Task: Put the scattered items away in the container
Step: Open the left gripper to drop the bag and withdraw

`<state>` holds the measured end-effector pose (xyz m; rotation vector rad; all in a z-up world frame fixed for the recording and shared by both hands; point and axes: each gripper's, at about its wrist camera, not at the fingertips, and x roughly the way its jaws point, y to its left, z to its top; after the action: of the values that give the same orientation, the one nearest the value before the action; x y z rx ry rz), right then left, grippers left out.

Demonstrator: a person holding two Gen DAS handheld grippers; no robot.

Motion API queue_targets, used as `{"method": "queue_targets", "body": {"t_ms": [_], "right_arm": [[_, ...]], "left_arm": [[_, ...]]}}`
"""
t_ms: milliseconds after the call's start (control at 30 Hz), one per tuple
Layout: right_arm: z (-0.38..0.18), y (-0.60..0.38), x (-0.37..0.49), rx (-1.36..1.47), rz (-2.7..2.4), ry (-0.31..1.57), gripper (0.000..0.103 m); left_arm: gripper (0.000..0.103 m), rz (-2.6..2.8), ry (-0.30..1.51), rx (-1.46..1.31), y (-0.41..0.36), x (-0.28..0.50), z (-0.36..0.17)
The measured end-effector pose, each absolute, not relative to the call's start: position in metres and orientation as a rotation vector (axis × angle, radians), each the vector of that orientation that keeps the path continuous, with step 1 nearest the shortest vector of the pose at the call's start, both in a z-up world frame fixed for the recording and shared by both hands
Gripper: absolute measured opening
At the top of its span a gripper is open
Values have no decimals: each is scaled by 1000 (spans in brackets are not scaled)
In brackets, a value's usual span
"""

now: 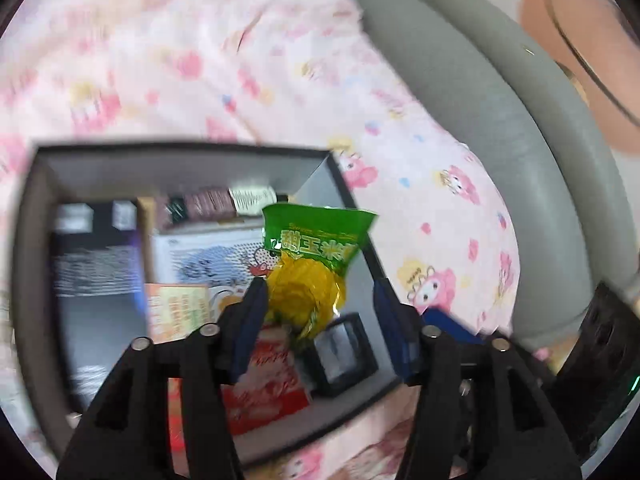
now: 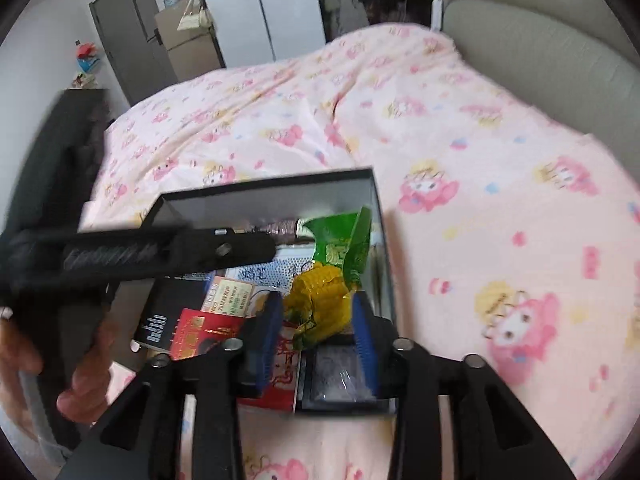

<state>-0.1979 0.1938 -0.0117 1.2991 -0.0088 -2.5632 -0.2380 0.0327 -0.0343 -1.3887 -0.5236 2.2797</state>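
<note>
A black open box [image 1: 36,264] lies on the pink bed and holds several items: packets, a red card, a small dark box. A green and yellow corn packet [image 1: 310,268] sits in the box at its right side. My left gripper [image 1: 320,300] is open above the box, its left fingertip beside the packet. In the right wrist view the box [image 2: 264,188] lies ahead and the corn packet [image 2: 328,288] rests between the fingers of my right gripper [image 2: 316,312], which is open. The left gripper's body [image 2: 160,252] reaches over the box from the left.
A pink cartoon-print bedspread [image 2: 440,140] covers the bed. A grey padded headboard [image 2: 560,52] runs along the right. A grey door [image 2: 128,40] and wardrobe stand at the far wall. A person's hand [image 2: 80,380] holds the left gripper.
</note>
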Motion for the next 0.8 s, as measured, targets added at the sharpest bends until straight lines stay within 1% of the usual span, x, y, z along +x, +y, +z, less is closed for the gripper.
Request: {"method": "queue_targets", "body": {"t_ms": [33,67,100,200,333,633,800], "right_arm": [[-3,193,-189,1280,-2589,-2,44],[5,193,-179,1257,-2615,8,51],[14,192,-169,1226,-2643,17,53],[35,187,-144,1152,-2685,32,54],[50,181,-103,1095,-2709,7,63],[37,151,-36,1095,-2672,-74,63],[27,114,-24,1119,-2582,-54,63]], "left_arm": [[62,2318,-473,-1349,31,-226,-21],[67,2356,-432,-1317,25,-217,-10],[70,2396,-398,-1288,23,-208,1],[71,2470,-342,-1204,19,-171,26],[72,2527,-293,-1156,17,-127,37],[72,2585,-290,-1206,-18,-59,32],[72,2644,-292,-1245,-52,-36,27]]}}
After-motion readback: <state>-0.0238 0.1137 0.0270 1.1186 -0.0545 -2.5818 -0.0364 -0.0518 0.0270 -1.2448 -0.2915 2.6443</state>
